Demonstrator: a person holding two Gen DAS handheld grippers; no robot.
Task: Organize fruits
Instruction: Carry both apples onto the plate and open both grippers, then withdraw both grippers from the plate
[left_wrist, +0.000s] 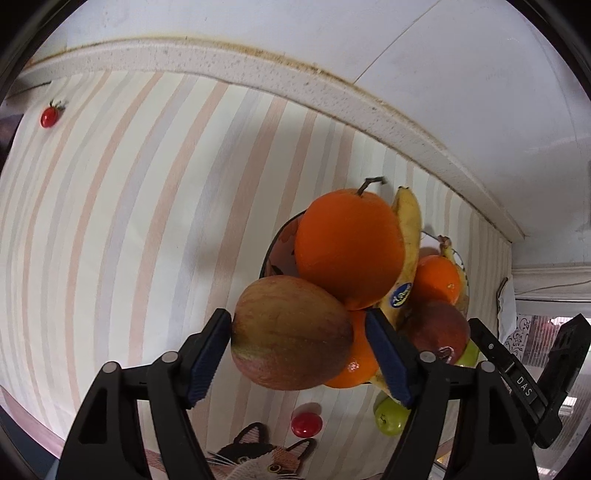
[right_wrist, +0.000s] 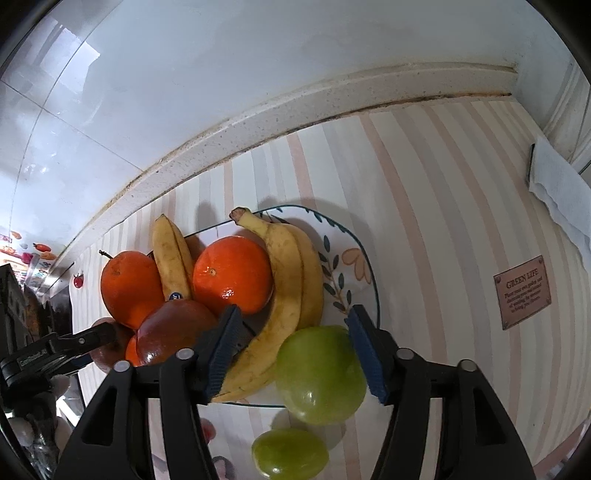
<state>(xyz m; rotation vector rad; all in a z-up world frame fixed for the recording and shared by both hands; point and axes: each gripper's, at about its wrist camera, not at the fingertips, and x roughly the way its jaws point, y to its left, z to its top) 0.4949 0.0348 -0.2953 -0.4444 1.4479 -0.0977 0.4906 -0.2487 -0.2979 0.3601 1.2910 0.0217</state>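
A flowered plate (right_wrist: 354, 258) on the striped cloth holds oranges (right_wrist: 232, 275), bananas (right_wrist: 288, 291) and a dark red apple (right_wrist: 173, 332). In the left wrist view my left gripper (left_wrist: 299, 354) holds a red-green apple (left_wrist: 291, 332) at the plate's near edge, beside a big orange (left_wrist: 349, 247); the left pad touches it, the right pad stands a little off. In the right wrist view my right gripper (right_wrist: 291, 350) is open around a green apple (right_wrist: 319, 373) at the plate's front edge, with a gap at the left pad. A second green apple (right_wrist: 290, 456) lies on the cloth below.
A red cherry tomato (left_wrist: 306, 424) and a green apple (left_wrist: 389, 417) lie on the cloth near the plate, another tomato (left_wrist: 50, 116) far left. The counter's raised back edge (left_wrist: 258, 70) and tiled wall run behind. A folded white cloth (right_wrist: 561, 184) lies at right.
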